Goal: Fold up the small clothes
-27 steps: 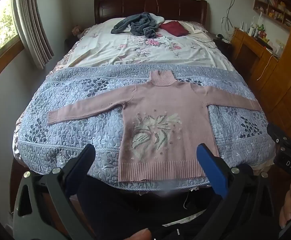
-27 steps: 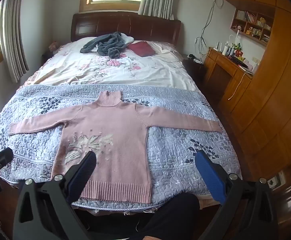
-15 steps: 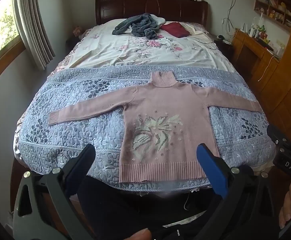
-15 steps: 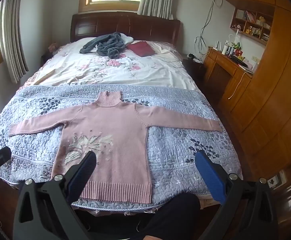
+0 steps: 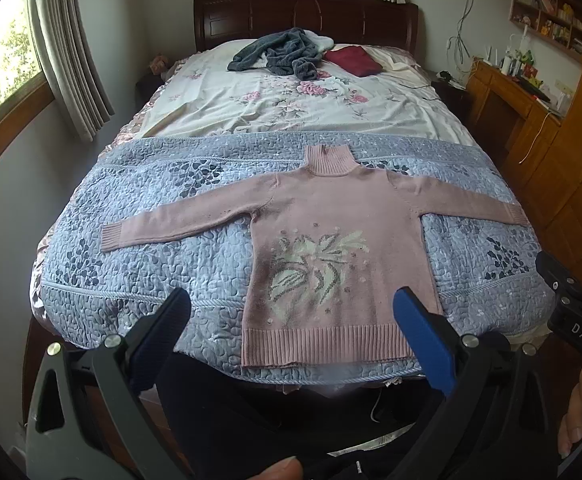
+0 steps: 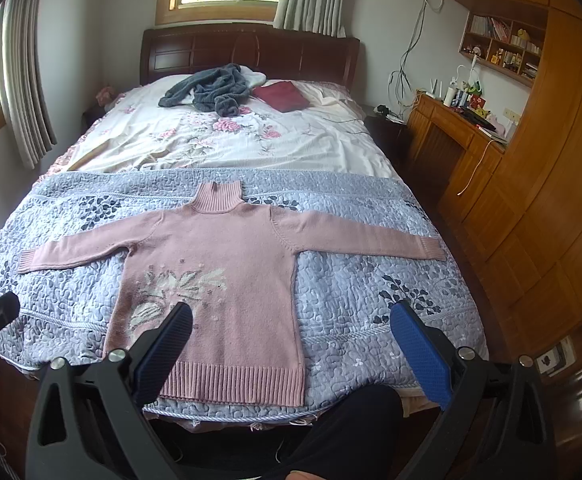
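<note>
A pink knitted turtleneck sweater with a pale floral motif on its chest [image 5: 333, 240] [image 6: 227, 280] lies flat, front up, on the blue-grey quilted bedspread [image 5: 179, 264] [image 6: 351, 292] that covers the foot half of the bed. Its ribbed hem sits just inside the foot edge, its collar points toward the dark wooden headboard [image 5: 303, 16] [image 6: 247, 54], and both sleeves are stretched out sideways — one cuff near the left edge of the bed, the other reaching almost to the right edge.

The left gripper [image 5: 291, 320] hangs off the foot edge with its jaws spread wide and nothing between them; it touches no fabric. The right gripper [image 6: 291, 328] is likewise wide apart and empty, hovering off the foot edge toward the right-hand corner.

Up by the headboard, on the white floral sheet [image 5: 291, 104] [image 6: 227, 144], a crumpled grey garment [image 5: 279, 54] [image 6: 211, 92] lies beside a folded dark red cloth [image 5: 353, 60] [image 6: 281, 96] — possibly touching, though the view is too small to be sure. The person's dark trousers [image 5: 251, 412] [image 6: 343, 432] fill the space below the foot edge.
</note>
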The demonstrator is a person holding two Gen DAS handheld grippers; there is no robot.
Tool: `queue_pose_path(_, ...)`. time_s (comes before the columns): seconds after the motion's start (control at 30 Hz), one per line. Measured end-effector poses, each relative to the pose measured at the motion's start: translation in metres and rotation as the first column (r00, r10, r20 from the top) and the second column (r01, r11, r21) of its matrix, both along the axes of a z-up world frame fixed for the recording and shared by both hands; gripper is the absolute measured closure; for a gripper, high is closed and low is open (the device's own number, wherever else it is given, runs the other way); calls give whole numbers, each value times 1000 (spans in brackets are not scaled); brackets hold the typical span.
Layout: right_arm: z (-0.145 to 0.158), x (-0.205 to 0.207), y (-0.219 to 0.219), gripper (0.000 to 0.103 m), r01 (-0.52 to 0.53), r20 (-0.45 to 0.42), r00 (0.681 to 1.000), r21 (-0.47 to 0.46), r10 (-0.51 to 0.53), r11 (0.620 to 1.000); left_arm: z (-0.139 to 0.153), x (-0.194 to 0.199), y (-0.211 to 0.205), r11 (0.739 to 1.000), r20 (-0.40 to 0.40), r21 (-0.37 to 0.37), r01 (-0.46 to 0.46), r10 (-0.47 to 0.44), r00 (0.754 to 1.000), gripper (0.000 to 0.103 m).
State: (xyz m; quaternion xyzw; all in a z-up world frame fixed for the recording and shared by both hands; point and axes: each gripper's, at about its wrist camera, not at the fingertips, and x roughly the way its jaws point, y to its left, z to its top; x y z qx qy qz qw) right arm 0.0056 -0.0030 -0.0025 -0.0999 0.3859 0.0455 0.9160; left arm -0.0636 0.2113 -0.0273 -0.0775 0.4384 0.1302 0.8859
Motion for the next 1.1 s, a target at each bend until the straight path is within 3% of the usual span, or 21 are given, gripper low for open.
queue_pose_path(1.1,-4,-1,2,4,3,-5,1000,6,-3,1000,-1,-2,-2,1000,6,12,-10,10,1000,3)
